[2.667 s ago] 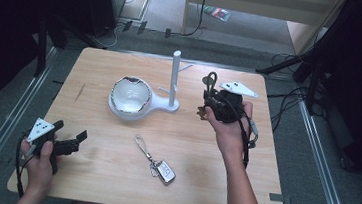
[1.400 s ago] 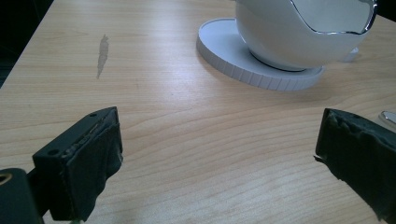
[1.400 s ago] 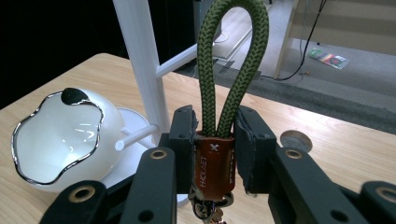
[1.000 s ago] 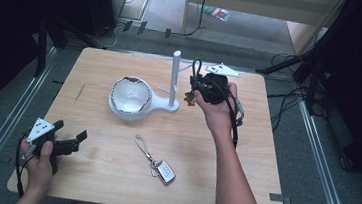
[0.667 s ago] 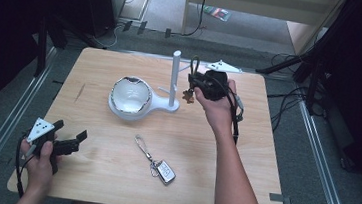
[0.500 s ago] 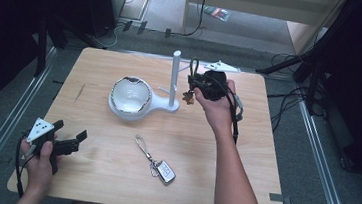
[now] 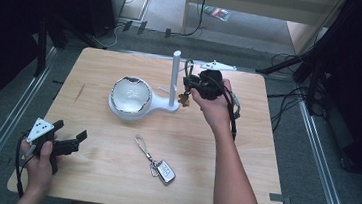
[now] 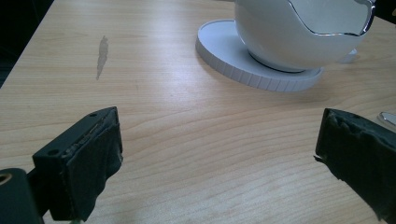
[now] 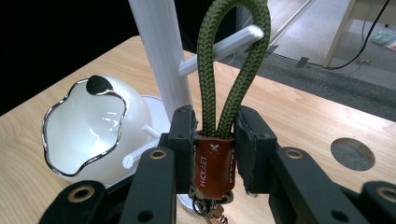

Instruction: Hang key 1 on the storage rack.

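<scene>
We hold the key strap (image 9: 232, 70) in our right gripper (image 9: 215, 140), jaws clamped on its brown leather tab (image 9: 213, 165), with the green loop standing up by the stand (image 9: 161, 56) and right at the tip of its upper peg (image 9: 224, 45). Whether the loop is already over the peg we cannot tell. If we let go too soon, the strap could slip off the tip and drop by the bowl (image 9: 88, 126). Pushing sideways might tip the light stand. Our left gripper (image 8: 215, 158) rests wide open and empty over the table (image 8: 187, 121), well apart from the second key fob (image 7: 164, 171).
</scene>
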